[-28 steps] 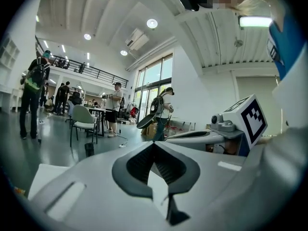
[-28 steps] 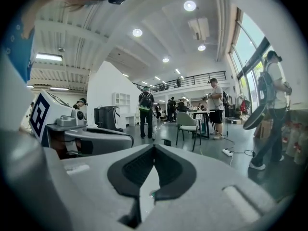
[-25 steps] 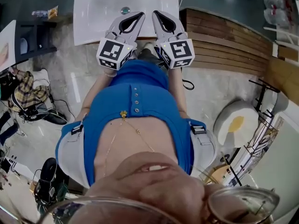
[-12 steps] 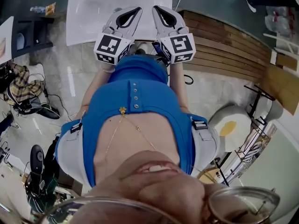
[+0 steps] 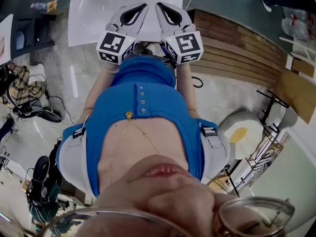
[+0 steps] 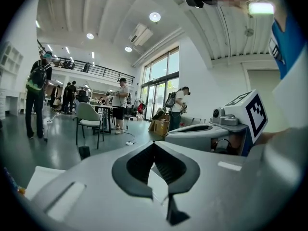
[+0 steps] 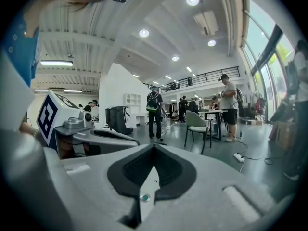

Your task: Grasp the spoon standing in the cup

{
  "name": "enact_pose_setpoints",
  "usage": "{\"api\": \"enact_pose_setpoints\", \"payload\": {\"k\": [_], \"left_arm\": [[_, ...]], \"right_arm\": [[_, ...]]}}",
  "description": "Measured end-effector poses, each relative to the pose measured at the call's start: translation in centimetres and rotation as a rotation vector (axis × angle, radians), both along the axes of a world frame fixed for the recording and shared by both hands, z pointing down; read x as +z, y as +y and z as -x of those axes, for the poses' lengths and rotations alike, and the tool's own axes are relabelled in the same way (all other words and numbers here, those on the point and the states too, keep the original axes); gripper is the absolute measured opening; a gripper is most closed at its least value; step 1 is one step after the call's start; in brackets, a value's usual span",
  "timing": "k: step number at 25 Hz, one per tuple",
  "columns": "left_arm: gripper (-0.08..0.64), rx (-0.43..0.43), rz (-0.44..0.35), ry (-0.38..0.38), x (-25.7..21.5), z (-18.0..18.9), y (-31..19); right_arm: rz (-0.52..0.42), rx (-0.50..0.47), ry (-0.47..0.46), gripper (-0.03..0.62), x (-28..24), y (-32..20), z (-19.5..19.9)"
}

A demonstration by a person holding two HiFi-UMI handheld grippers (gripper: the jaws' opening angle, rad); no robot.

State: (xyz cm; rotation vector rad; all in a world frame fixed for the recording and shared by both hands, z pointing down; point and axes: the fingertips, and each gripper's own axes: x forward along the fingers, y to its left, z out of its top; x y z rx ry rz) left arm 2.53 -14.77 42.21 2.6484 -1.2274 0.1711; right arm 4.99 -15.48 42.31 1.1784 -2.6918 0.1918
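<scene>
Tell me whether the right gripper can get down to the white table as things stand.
Probably yes. The right gripper hangs over the white table, jaws shut, and nothing shows between them. The left gripper sits beside it, not in the way.

The left gripper and right gripper have smooth, matt grey plastic shells — their inner pads are black and finely ribbed (rubber-like). The blue shirt is soft, matt cloth. The floor is grey and glossy. Far right, the slatted boards look like wood — the white basin is smooth.
</scene>
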Motion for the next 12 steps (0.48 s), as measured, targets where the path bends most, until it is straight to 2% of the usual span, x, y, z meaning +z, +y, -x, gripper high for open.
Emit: {"api": "enact_pose_setpoints", "payload": {"k": [7,12], "left_arm": [[0.0,0.103,0.003,0.01,-0.3,0.0,-1.4],[0.0,0.131,0.003,0.023,-0.1,1.9,-2.4]], "right_arm": [[0.018,0.104,0.001,-0.002,0.1,-1.3,0.1],[0.028,0.155,0.005,-0.002,0.6,-2.1,1.4]]}}
